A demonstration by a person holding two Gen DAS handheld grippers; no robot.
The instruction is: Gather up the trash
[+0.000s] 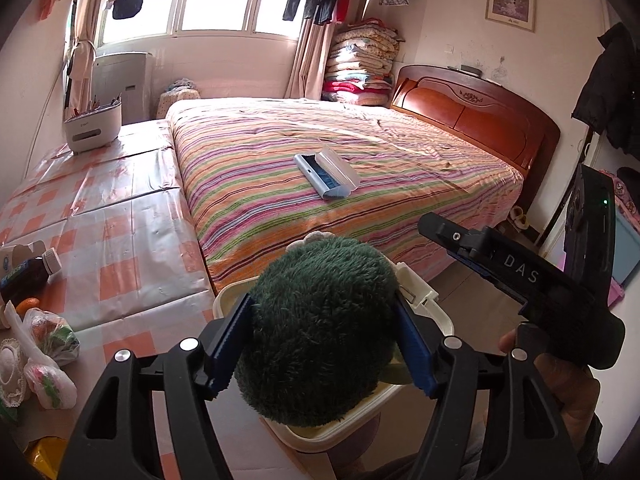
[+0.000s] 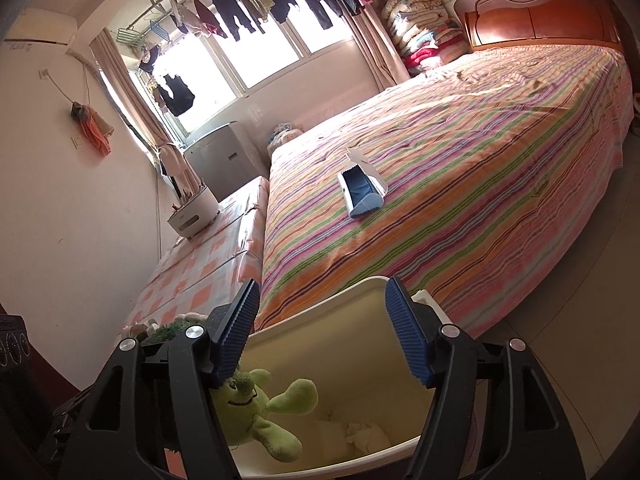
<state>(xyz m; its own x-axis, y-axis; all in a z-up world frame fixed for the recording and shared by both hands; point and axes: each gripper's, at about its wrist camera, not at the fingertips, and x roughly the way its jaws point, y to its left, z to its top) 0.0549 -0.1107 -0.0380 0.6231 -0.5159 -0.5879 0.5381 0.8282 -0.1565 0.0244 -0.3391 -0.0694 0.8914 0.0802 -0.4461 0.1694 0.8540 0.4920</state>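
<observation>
Between your left gripper's (image 1: pixel 320 344) fingers (image 1: pixel 230 344) sits one plush toy (image 1: pixel 320 332), a dark green fuzzy head squeezed on both sides, hanging over the cream bin (image 1: pixel 352 436) at the foot of the bed (image 1: pixel 320 152). Judge it light, soft and compressible, not fragile; the pile is fluffy, so a grip across the widest part of the head, as you have it, should hold best. Your right gripper (image 2: pixel 320 336) hovers over the same bin's mouth with its fingers spread wide and nothing between them. Down inside the bin, the right wrist view shows the toy's lighter green face and limbs (image 2: pixel 260 412) and one small pale crumpled scrap (image 2: pixel 364 434) on the bottom. On the bed lies one blue-and-white box (image 1: pixel 326 176), open. Left of the bed, the checked tabletop (image 1: pixel 120 240) carries one white holder (image 1: pixel 94 128), one dark bottle (image 1: pixel 28 276) lying on its side, and a few knotted plastic bags (image 1: pixel 48 340); exactly how many you cannot tell
</observation>
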